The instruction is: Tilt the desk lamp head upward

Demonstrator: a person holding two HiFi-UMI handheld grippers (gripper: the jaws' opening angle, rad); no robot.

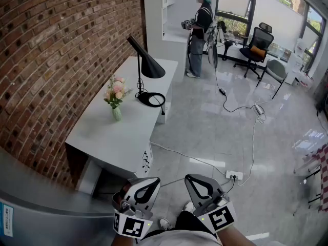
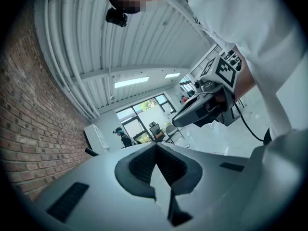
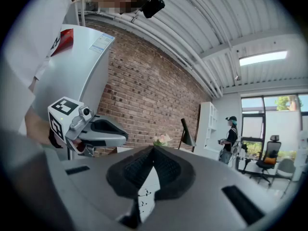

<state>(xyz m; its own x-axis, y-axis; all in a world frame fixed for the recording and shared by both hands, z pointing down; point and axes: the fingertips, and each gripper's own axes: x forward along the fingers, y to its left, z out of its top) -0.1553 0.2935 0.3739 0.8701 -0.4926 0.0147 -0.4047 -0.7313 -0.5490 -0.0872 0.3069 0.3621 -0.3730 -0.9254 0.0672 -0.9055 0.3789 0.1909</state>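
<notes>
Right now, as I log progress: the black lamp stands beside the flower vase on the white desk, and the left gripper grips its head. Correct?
No. The left gripper is shut on nothing, well short of the desk; the head view shows it. The lamp does stand beside the vase.

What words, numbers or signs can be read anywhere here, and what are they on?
No text is readable.
Sticker on the grey cabinet: print too small to read.
Red patch on that cabinet: blurred, unreadable.
Left tongs and right tongs: their cubes show black-and-white square patterns, no letters.
Black marks on the side of the white desk: too small to tell.
</notes>
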